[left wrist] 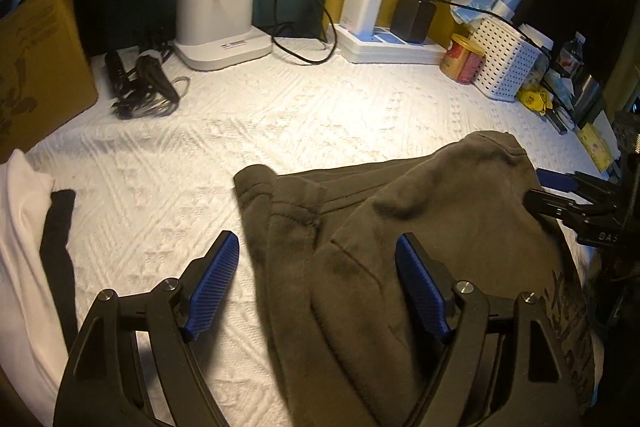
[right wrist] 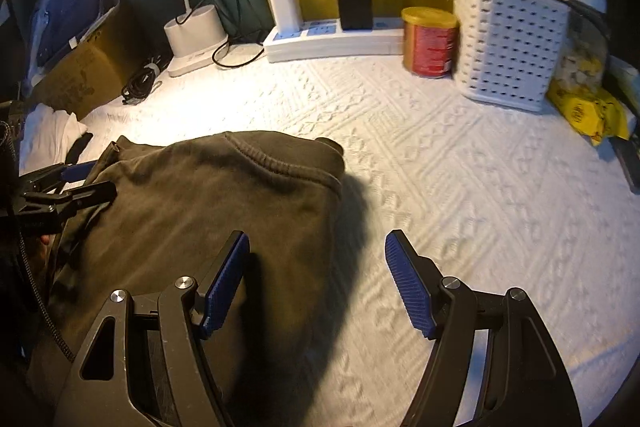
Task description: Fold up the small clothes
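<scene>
A white quilted cover [right wrist: 440,155] lay over the desk under lamp light. At upper right a white perforated basket [right wrist: 508,43] held blue-and-white packets, a red tin [right wrist: 430,43] beside it. The dark olive garment [left wrist: 400,267] sat rumpled at lower centre, ribbed hem uppermost. Left tongs [left wrist: 316,283] and right tongs [right wrist: 316,283] both gaped wide, gripping nothing

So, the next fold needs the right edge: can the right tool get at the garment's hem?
Probably yes: the right tool is open above the garment, and nothing lies between it and the hem.
</scene>
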`<action>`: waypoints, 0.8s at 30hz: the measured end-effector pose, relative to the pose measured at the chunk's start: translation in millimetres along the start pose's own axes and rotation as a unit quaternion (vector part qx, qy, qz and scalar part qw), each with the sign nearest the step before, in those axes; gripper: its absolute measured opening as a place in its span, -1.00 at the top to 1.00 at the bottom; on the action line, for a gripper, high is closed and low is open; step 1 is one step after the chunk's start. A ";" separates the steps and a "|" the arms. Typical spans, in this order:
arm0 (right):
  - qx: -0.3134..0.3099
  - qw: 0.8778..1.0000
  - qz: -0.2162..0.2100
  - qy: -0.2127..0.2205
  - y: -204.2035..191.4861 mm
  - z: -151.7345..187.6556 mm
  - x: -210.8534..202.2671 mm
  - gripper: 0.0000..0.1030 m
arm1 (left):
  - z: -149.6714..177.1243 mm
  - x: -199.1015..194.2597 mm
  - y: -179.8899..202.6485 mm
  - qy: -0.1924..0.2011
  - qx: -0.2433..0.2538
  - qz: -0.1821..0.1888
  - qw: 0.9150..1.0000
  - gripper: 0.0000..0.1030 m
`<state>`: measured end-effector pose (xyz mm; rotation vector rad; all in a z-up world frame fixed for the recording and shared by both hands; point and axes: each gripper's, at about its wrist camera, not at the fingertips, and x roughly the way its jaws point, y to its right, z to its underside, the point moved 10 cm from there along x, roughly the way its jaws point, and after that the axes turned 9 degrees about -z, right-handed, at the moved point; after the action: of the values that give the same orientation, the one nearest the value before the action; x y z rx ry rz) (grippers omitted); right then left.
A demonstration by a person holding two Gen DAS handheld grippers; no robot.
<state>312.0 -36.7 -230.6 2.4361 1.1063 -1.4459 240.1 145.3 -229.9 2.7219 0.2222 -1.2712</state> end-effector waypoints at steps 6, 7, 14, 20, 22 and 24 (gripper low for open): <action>-0.010 1.000 -0.005 0.003 -4.6 -8.1 9.0 -0.43 | 0.2 2.5 14.8 0.003 0.025 0.009 1.000 -0.55; -0.010 1.000 -0.008 0.003 -5.7 -8.9 10.1 -0.43 | 0.4 2.7 18.6 0.005 0.031 0.011 0.999 -0.54; -0.035 0.999 -0.013 0.007 -19.7 -12.7 16.6 -0.15 | 2.1 2.9 40.1 0.014 0.075 0.016 0.997 0.00; -0.043 0.999 -0.023 0.006 -23.9 -13.9 18.1 0.46 | 3.2 0.7 50.1 0.016 0.081 0.036 0.996 0.55; -0.046 0.999 -0.030 0.005 -28.4 -13.2 18.1 0.59 | 3.1 -0.2 50.5 0.017 0.080 0.036 0.996 0.62; -0.049 0.998 -0.028 0.005 -31.2 -13.3 17.8 0.67 | 3.1 -1.7 50.5 0.020 0.079 0.037 0.996 0.66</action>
<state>307.0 1.2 -229.3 2.3680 1.2263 -1.3615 246.2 95.1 -227.9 2.8591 0.0262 -1.2661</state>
